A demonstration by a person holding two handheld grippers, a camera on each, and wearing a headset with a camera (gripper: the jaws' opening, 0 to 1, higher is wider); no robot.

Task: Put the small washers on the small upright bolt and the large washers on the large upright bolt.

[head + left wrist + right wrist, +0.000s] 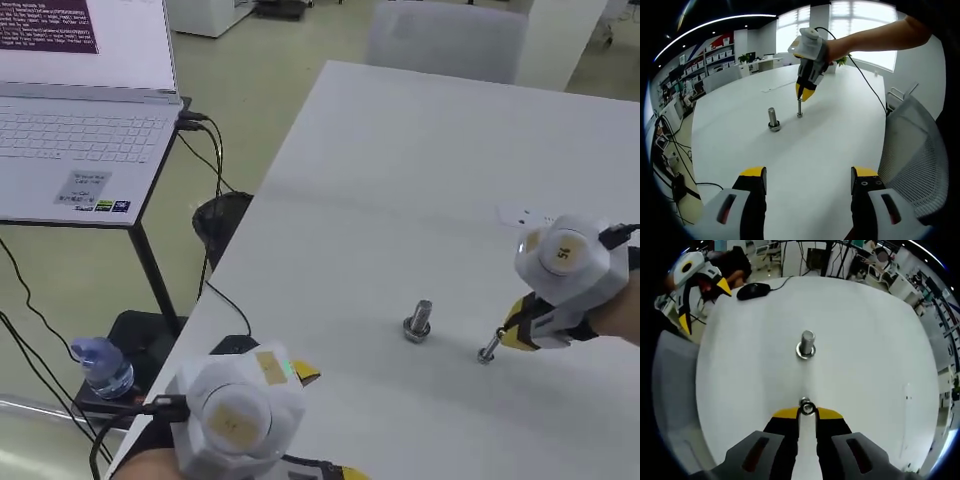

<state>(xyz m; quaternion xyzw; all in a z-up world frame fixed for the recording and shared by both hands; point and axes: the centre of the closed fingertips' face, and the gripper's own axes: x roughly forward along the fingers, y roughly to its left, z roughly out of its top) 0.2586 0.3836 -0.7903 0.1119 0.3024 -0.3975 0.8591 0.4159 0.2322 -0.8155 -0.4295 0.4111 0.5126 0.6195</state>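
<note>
Right gripper (505,335) pinched narrow on the small bolt (488,350) top, shaft near vertical, head on table (400,180). Large bolt (419,321) upright just left. Left gripper (809,172) wide, near edge.

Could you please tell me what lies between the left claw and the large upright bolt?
Bare white tabletop separates the left claw from the large bolt, seen in the left gripper view.
</note>
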